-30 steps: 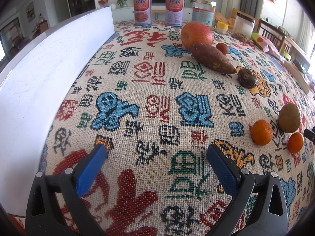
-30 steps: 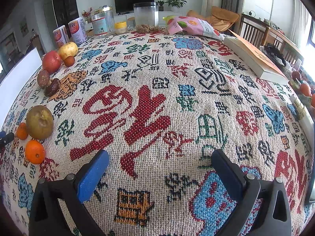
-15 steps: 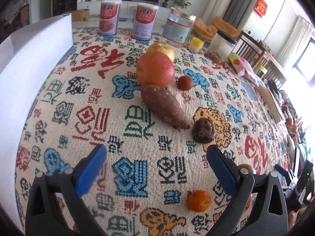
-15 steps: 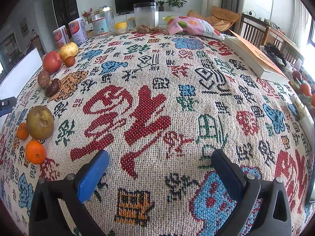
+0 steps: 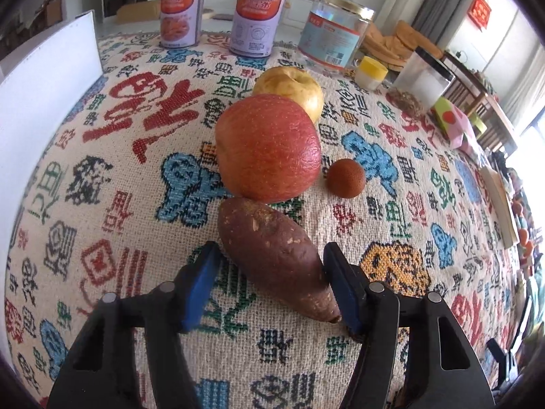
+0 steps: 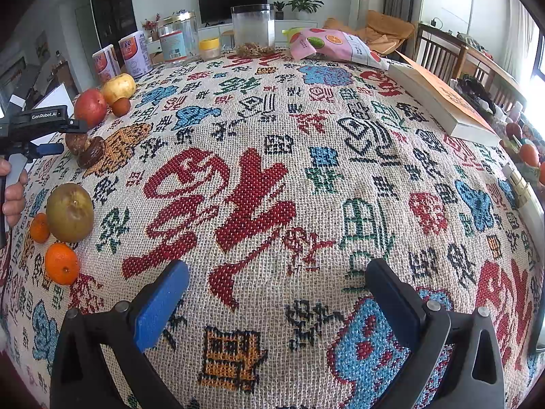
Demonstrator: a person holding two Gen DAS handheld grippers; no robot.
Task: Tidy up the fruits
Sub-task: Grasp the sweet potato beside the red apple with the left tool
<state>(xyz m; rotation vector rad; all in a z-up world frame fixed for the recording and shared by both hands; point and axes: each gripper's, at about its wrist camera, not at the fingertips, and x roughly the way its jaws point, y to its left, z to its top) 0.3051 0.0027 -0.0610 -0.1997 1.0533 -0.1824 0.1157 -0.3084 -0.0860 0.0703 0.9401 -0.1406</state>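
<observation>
The sweet potato (image 5: 277, 259) lies on the worktop (image 5: 112, 177) between my left gripper (image 5: 269, 281) fingers — the right pad touches its narrow end, the left pad stands just clear of it, so the fingers are open around it, not clamped. Its thick end touches the red apple (image 5: 269, 146), and a yellow apple (image 5: 293, 90) sits right behind that; a small brown fruit (image 5: 345, 178) lies just beside the red apple. Two cans (image 5: 218, 13) and a glass jar (image 5: 335, 39) stand at the far edge. My right gripper (image 6: 277, 298) hovers with fingers spread wide over bare cloth — a brown pear (image 6: 69, 212) and two tangerines (image 6: 62, 263) lie to its left.
</observation>
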